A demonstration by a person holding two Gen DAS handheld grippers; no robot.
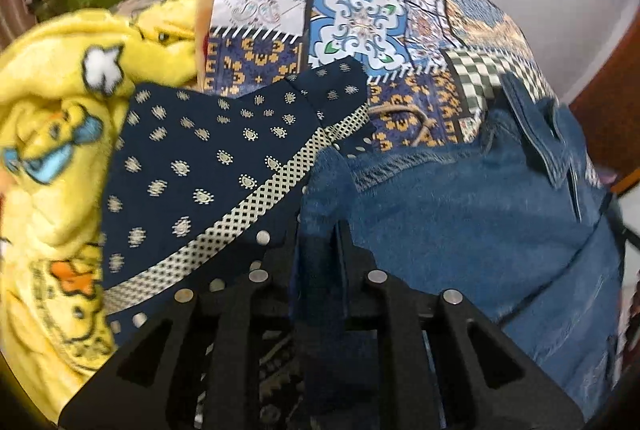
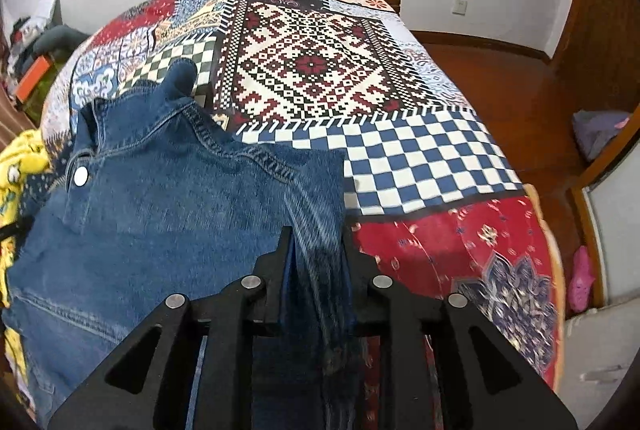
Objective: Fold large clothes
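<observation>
A blue denim jacket (image 1: 472,214) lies spread on a patchwork bedspread (image 1: 360,14). My left gripper (image 1: 320,242) is shut on a fold of the jacket's edge, with denim bunched between the jaws. In the right wrist view the jacket (image 2: 160,214) shows its collar and a metal snap (image 2: 81,176). My right gripper (image 2: 318,250) is shut on the jacket's other edge, and denim hangs down between the jaws above the bedspread (image 2: 320,70).
A navy dotted garment (image 1: 208,166) and a yellow cartoon fleece blanket (image 1: 52,150) lie left of the jacket. The bed's right edge drops to a wooden floor (image 2: 520,78). Clutter and an orange box (image 2: 34,78) sit at the far left.
</observation>
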